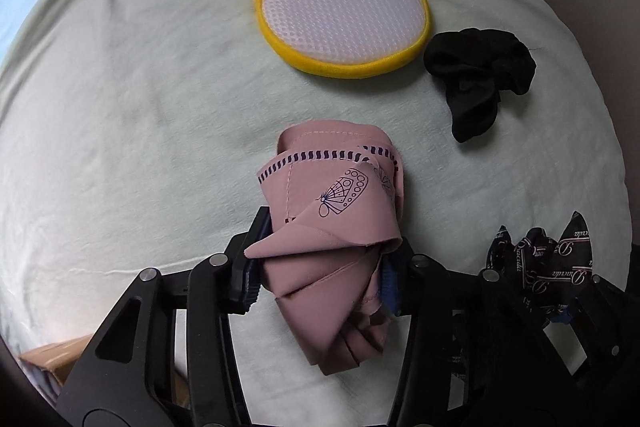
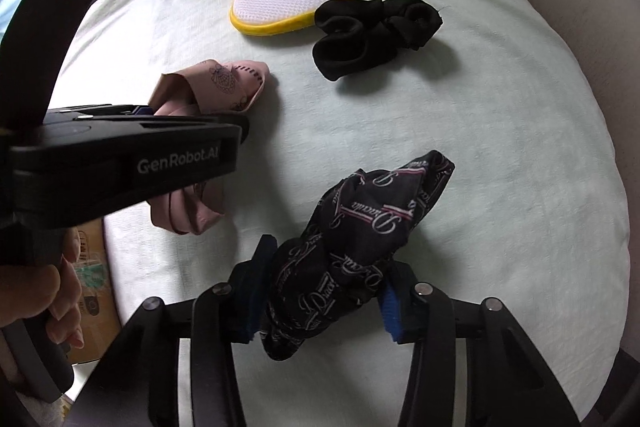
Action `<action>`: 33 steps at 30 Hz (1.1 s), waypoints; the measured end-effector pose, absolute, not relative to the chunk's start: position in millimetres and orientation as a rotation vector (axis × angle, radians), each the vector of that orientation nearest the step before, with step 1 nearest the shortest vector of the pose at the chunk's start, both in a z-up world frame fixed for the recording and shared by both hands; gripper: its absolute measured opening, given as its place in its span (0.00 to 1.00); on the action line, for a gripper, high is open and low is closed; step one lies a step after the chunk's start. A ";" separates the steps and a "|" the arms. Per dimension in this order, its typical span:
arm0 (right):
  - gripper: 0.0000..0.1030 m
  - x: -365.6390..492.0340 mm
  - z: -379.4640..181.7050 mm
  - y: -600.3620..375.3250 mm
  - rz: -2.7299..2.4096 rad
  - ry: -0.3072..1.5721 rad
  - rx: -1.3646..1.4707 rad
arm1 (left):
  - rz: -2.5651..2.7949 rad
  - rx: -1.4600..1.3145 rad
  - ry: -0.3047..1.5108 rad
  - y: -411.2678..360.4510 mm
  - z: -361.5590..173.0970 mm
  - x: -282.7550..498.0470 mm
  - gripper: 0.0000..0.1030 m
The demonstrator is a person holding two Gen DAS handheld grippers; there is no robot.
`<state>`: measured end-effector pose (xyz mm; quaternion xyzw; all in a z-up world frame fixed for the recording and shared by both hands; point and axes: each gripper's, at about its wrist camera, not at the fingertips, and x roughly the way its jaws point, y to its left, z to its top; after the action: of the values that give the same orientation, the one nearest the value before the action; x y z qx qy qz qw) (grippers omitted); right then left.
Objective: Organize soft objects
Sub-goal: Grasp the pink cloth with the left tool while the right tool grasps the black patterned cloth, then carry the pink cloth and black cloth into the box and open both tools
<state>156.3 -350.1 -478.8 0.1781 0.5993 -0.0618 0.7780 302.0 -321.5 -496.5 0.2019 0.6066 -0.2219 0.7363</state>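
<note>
Surface: a pale green sheet (image 1: 140, 107) is spread under everything, wrinkled, filling most of both views.
Round pad: a white mesh pad with a yellow rim (image 1: 340, 15) is laid flat at the upper centre of the left wrist view, its loop at the upper left.
Black cloth: a crumpled black cloth (image 1: 476, 75) is seen just right of the pad; in the right wrist view the two appear to touch at the pad's lower right rim.
Box: a cardboard box (image 2: 94, 291) is glimpsed at the lower left of the right wrist view, beyond the sheet's edge.
In the way: the sheet between the held cloths and the pad is bare.
Left gripper (image 1: 320, 267): its jaws are pressed onto a folded pink cloth with dark butterfly print (image 1: 332, 203), which is held at lower centre, just above the sheet.
Right gripper (image 2: 324, 303): a bunched black scarf with pale lettering (image 2: 372, 227) is pinched between the blue pads (image 2: 390, 311), at lower centre.
Hand: the hand (image 2: 52, 295) is seen around the left gripper's handle at lower left.
</note>
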 end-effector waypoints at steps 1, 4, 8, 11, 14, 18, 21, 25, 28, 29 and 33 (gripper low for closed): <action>0.39 156.0 -477.4 -351.8 -0.126 1.293 0.395 | -0.487 0.444 1.332 -320.3 -494.6 302.9 0.41; 0.38 155.7 -472.5 -360.2 -0.119 1.283 0.393 | -0.485 0.445 1.322 -316.1 -486.9 299.6 0.41; 0.38 152.9 -461.2 -365.8 -0.122 1.260 0.404 | -0.484 0.450 1.299 -316.5 -473.8 302.4 0.41; 0.38 150.2 -448.3 -369.7 -0.125 1.238 0.403 | -0.484 0.442 1.278 -318.1 -461.0 297.3 0.40; 0.38 145.4 -430.1 -374.0 -0.126 1.208 0.405 | -0.484 0.428 1.253 -318.4 -439.6 292.7 0.40; 0.38 123.7 -397.4 -375.1 -0.124 1.160 0.421 | -0.490 0.376 1.217 -312.8 -402.0 284.6 0.40; 0.37 105.5 -360.7 -371.2 -0.125 1.119 0.419 | -0.483 0.349 1.176 -304.9 -365.6 272.5 0.40; 0.37 101.4 -319.4 -358.8 -0.111 1.064 0.391 | -0.471 0.304 1.129 -277.6 -320.4 253.1 0.40; 0.38 95.4 -289.0 -345.4 -0.097 1.028 0.357 | -0.450 0.277 1.098 -254.7 -285.0 237.2 0.41; 0.38 93.0 -281.1 -340.7 -0.092 1.017 0.347 | -0.444 0.266 1.088 -246.1 -275.0 230.2 0.40; 0.38 83.3 -238.3 -319.0 -0.065 0.970 0.312 | -0.410 0.226 1.047 -208.6 -240.3 207.5 0.41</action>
<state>83.3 -319.0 -238.3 0.1495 0.4641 -0.0313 0.8725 207.5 -208.6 -240.3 0.1069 0.4953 -0.1942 0.8400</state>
